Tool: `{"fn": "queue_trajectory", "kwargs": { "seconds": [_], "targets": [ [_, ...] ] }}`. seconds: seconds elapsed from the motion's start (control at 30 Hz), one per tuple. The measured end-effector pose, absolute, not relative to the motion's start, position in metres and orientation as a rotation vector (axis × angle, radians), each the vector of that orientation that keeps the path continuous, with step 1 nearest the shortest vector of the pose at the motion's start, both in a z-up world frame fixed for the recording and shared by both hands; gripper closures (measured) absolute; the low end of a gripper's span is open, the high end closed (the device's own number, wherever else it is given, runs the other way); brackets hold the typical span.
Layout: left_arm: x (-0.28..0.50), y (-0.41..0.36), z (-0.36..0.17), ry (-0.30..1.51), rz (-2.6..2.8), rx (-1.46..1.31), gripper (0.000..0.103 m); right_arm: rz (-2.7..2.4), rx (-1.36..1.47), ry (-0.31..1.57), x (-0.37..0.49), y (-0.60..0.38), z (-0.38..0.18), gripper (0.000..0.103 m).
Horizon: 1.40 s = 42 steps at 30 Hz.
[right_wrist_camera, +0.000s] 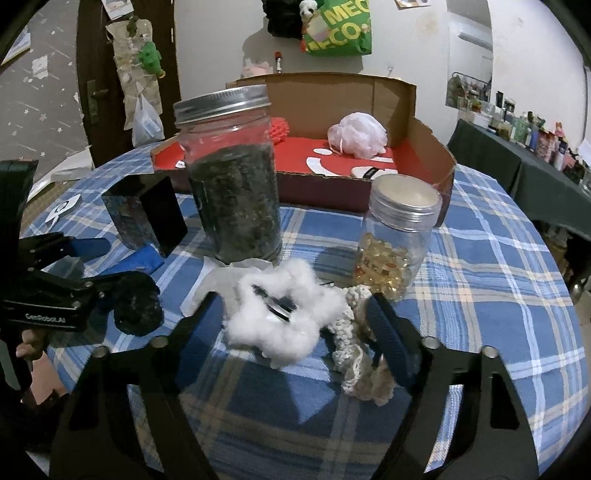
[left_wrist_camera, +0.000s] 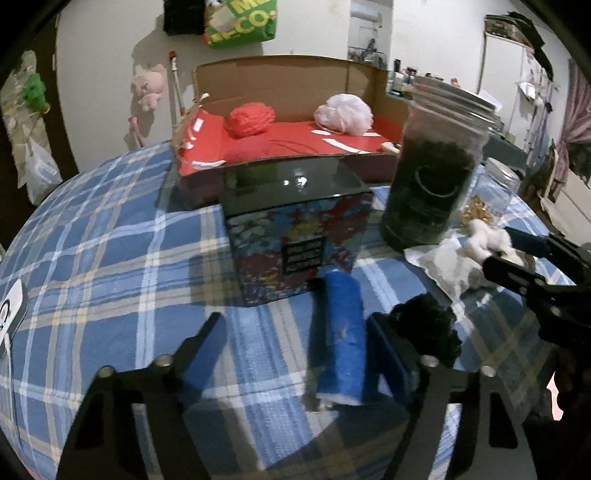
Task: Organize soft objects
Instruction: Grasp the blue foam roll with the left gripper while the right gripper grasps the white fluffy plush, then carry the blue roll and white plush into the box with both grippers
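Left gripper (left_wrist_camera: 295, 343) is angled down at the table, lower centre of its view. Jaws apart, straddling a blue roll (left_wrist_camera: 338, 339) that sits nearer the right finger; contact can't be confirmed. A black fuzzy scrunchie (left_wrist_camera: 426, 328) lies just right of that finger.

Right gripper (right_wrist_camera: 291, 325) is also tilted down, jaws apart around a white fluffy scrunchie (right_wrist_camera: 280, 317); pads don't visibly press it. A cream crochet scrunchie (right_wrist_camera: 354, 339) touches the right finger.

Surface: blue plaid tablecloth (left_wrist_camera: 110, 258). A tall jar of dark leaves (right_wrist_camera: 232, 177) and a small jar of amber capsules (right_wrist_camera: 395, 240) stand mid-frame. Behind them, an open cardboard box (right_wrist_camera: 417, 144) with a red lining holds a pink mesh pouf (right_wrist_camera: 358, 134). White wall in the upper frame, green bag (right_wrist_camera: 338, 27) hanging.
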<state>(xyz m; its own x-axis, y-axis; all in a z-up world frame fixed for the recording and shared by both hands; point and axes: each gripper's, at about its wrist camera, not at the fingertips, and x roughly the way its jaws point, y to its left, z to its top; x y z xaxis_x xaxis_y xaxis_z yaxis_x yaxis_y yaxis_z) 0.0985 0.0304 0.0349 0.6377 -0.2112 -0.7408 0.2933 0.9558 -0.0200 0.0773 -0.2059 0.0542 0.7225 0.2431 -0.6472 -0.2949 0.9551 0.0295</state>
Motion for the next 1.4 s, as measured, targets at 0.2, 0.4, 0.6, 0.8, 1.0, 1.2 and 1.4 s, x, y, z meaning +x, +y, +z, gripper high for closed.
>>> {"fn": "queue_trajectory", "kwargs": {
  "seconds": [0.2, 0.4, 0.6, 0.8, 1.0, 1.2, 1.4],
  "targets": [
    [0.096, 0.021, 0.038, 0.838, -0.385, 0.092, 0.079, 0.334, -0.056, 0.703, 0.076, -0.21, 0.053, 0.058],
    [0.095, 0.021, 0.047, 0.84, -0.429, 0.046, 0.08, 0.381, -0.03, 0.685, 0.072, -0.214, 0.059, 0.066],
    [0.095, 0.021, 0.062, 0.81, -0.462, 0.016, 0.08, 0.402, -0.016, 0.646, 0.068, -0.216, 0.073, 0.066],
    [0.099, 0.018, 0.067, 0.795, -0.474, 0.018, 0.08, 0.409, -0.018, 0.628, 0.067, -0.215, 0.08, 0.066],
    [0.098, 0.019, 0.066, 0.799, -0.482, 0.018, 0.08, 0.41, -0.004, 0.639, 0.069, -0.219, 0.079, 0.065],
    [0.096, 0.022, 0.066, 0.803, -0.487, 0.018, 0.08, 0.4, -0.004, 0.642, 0.069, -0.225, 0.08, 0.065],
    [0.09, 0.037, 0.065, 0.81, -0.457, 0.015, 0.08, 0.393, 0.002, 0.651, 0.067, -0.233, 0.08, 0.065]
  ]
}}
